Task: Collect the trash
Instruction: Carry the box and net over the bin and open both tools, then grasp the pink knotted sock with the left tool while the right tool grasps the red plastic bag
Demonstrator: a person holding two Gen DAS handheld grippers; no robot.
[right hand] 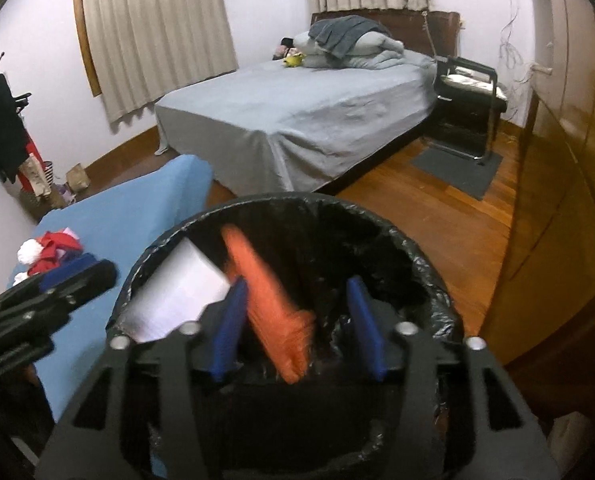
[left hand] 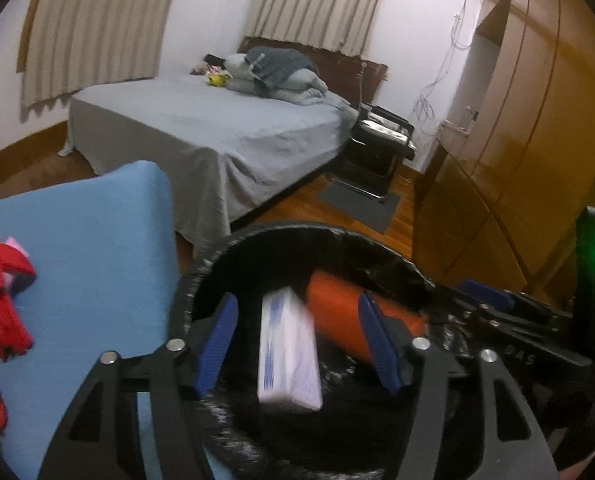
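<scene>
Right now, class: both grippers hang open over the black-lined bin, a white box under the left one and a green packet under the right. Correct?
Not quite. The packet between the right gripper fingers is orange, not green, as the right wrist view shows. The rest stands: left gripper, white box, bin.

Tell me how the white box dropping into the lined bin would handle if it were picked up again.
The white box keeps straight edges and flat faces, so it is probably stiff cardboard. It looks slim, so likely light for its size. Its smooth faces might slip between the pads. Lying against the orange item inside the black-lined bin, it would probably slide rather than roll.
</scene>
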